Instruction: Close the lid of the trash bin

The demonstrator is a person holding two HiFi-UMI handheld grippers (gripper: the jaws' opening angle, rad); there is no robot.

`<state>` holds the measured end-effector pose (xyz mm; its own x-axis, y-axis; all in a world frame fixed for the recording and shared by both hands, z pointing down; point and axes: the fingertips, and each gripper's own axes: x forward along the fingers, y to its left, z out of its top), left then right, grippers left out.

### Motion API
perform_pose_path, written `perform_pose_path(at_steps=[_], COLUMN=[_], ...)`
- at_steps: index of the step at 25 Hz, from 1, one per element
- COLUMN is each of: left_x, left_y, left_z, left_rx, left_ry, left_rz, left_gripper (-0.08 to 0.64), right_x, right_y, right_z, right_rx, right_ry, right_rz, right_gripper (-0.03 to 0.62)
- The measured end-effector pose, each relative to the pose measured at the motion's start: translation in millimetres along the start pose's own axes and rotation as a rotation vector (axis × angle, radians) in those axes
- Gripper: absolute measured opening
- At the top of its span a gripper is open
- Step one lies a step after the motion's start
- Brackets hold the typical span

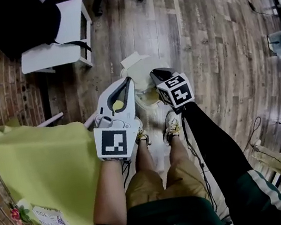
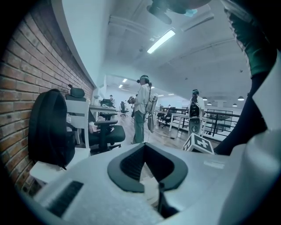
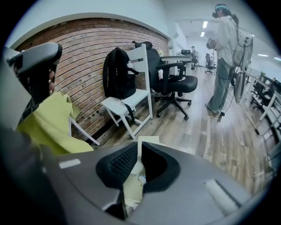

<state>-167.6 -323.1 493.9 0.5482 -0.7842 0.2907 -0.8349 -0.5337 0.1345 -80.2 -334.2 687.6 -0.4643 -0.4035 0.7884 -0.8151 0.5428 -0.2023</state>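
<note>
The bin stands on the wood floor just ahead of the person's shoes, yellow liner showing, its lid tipped up on the far side; the left gripper hovers over the bin's left edge, tips meeting, nothing between them; the right gripper hangs over the bin's right edge near the lid, jaws a thin slit apart, clamping nothing; a yellow cloth lies left of the bin.
</note>
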Motion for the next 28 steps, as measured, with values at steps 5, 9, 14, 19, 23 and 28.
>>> perform_pose_path(at_steps=[5,9,14,19,23,28], left_x=[7,16,29,37,36,35], left_y=[-11,-18,-32,-40,-43,-49], left_z=[-8,-10,-6,2,0,-9], left_rx=[0.001,0.014,0.049,0.047,0.044,0.017], left_ry=[0.022,0.035,0.047,0.028,0.023,0.027], left_rz=[-0.008,-0.015,-0.027,-0.016,0.01,0.025], left_gripper=[0.008,0.008,0.008,0.008,0.008,0.008], right_x=[-2,-1,-4,-4,-2,2], right_y=[-6,-10,-13,-16,-16,-17], right_z=[-19,-31,-43,-50,-58,-72], right_rx=[0.021,0.037,0.046,0.05,0.041,0.033], right_ry=[0.008,0.012,0.008,0.01,0.019,0.038], right_rz=[0.002,0.002,0.021,0.035,0.051,0.066], right_gripper=[0.036,0.039,0.041,0.038,0.037,0.041])
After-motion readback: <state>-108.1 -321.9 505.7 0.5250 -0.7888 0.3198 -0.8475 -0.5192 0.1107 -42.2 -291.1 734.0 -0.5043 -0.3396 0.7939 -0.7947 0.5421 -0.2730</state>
